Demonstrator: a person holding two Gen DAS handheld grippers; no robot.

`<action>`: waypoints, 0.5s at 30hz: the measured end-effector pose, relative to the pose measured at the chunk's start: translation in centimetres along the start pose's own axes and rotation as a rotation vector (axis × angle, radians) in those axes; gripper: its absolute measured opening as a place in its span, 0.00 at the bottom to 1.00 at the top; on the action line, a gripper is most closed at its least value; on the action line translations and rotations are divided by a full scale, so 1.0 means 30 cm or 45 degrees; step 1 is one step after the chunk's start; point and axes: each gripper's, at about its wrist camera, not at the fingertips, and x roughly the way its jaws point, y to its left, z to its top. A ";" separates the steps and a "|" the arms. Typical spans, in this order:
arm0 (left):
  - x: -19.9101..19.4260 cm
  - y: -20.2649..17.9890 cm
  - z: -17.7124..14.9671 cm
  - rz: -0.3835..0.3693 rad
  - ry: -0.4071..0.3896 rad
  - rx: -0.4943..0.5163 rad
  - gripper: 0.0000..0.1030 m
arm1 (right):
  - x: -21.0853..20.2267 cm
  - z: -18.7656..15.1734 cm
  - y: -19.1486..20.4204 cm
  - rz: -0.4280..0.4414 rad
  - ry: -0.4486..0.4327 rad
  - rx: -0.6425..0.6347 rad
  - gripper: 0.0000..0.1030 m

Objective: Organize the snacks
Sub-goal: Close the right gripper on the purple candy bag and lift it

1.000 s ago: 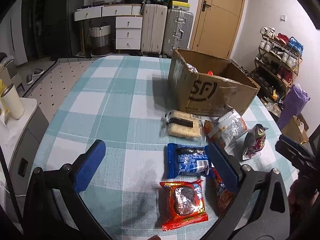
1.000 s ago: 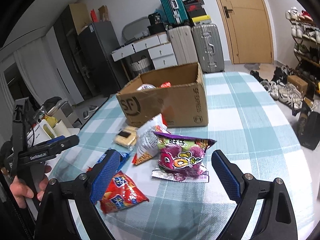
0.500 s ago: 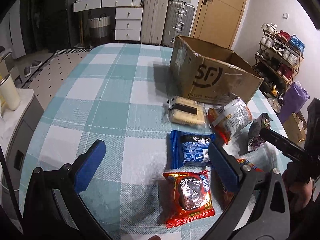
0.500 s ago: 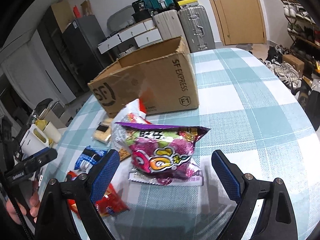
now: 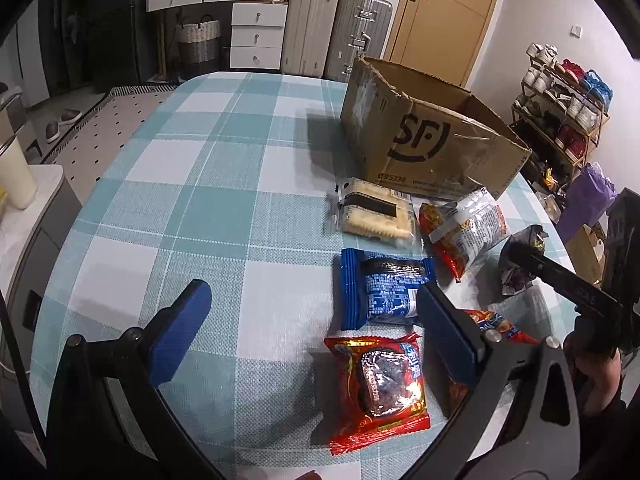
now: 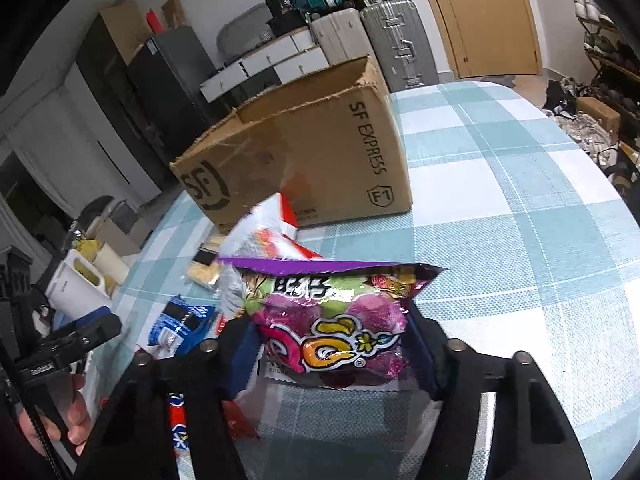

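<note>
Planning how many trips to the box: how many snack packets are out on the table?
6: cracker pack by the cardboard box, white bag, blue packet, red packet, orange-red bag, purple bag in the right gripper.

The cardboard box interior is hidden; purple snack bag mostly hidden behind right gripper

Two wrist views, low over the table

Left looks right-forward past snacks; right looks left, closer in. Both share the cardboard box.
</note>
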 end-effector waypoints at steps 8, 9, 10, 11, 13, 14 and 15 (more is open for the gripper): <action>-0.011 -0.016 -0.006 -0.003 0.003 0.015 0.99 | -0.026 -0.010 -0.008 0.019 -0.018 0.024 0.56; -0.013 -0.016 -0.007 -0.002 0.003 0.015 0.99 | -0.031 -0.011 -0.007 0.019 -0.024 0.024 0.56; -0.013 -0.016 -0.008 -0.003 0.007 0.015 0.99 | -0.038 -0.013 -0.008 0.022 -0.030 0.024 0.56; -0.011 -0.016 -0.008 -0.002 0.013 0.015 0.99 | -0.046 -0.014 -0.009 0.026 -0.039 0.026 0.56; -0.009 -0.017 -0.010 -0.004 0.019 0.015 0.99 | -0.061 -0.017 -0.009 0.029 -0.049 0.028 0.56; -0.008 -0.018 -0.011 -0.004 0.025 0.015 0.99 | -0.070 -0.017 -0.009 0.030 -0.054 0.028 0.56; -0.006 -0.019 -0.012 -0.006 0.030 0.015 0.99 | -0.081 -0.016 -0.007 0.033 -0.061 0.027 0.56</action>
